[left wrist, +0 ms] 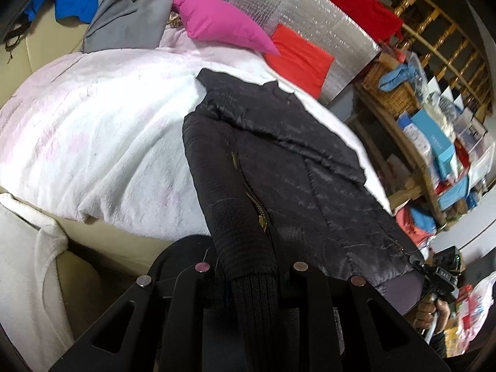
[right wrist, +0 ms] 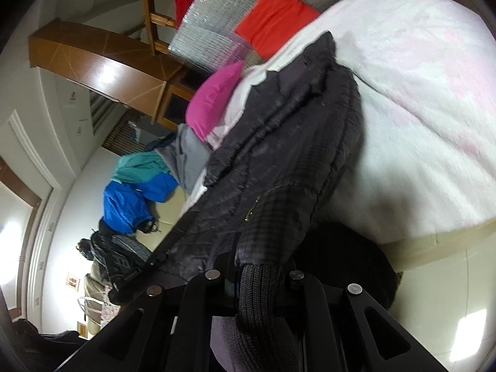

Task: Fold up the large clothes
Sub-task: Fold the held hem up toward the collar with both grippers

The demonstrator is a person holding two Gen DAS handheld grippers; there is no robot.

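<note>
Fingers [left wrist: 280, 282] tight on jacket cuffs [left wrist: 254, 291]

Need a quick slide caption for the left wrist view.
Left gripper clamps the black jacket's ribbed knit cuff over a white blanket.

One black jacket [left wrist: 279, 167] on the bed, one white blanket [left wrist: 93, 130] under it. One pink pillow [left wrist: 223, 23], one orange cushion [left wrist: 297, 59]. One grey garment [left wrist: 124, 21], one blue one [left wrist: 74, 0]. Two grippers: left [left wrist: 252, 282], right [right wrist: 255, 288].
</note>
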